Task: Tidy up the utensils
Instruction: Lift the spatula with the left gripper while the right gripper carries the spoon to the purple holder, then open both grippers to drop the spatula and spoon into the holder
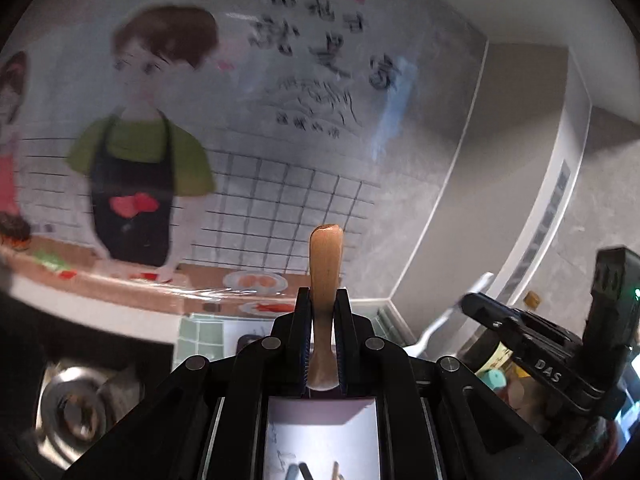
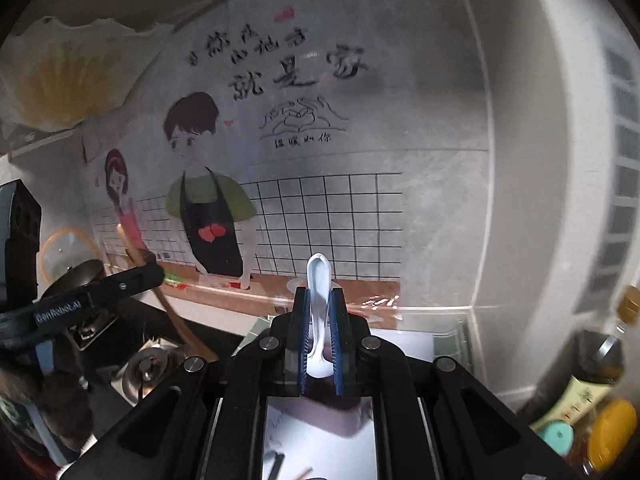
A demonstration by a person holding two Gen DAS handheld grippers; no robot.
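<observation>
Glass pot lid (image 2: 60, 252) and bottles (image 2: 600, 384) flank both tools.

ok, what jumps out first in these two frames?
Each gripper is clamped on a utensil held upright, dead centre: the left gripper on a wooden handle, the right gripper on a white spoon. Behind both, a cartoon mural of a cook in an apron fills the wall.

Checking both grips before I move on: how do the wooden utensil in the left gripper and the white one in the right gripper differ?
The wooden utensil is tan with a blunt, rounded handle end; the white utensil is glossy white and its handle end is grooved and more pointed. Both stand handle-up, clamped between shut pads: wood in the left gripper, white in the right gripper.
</observation>
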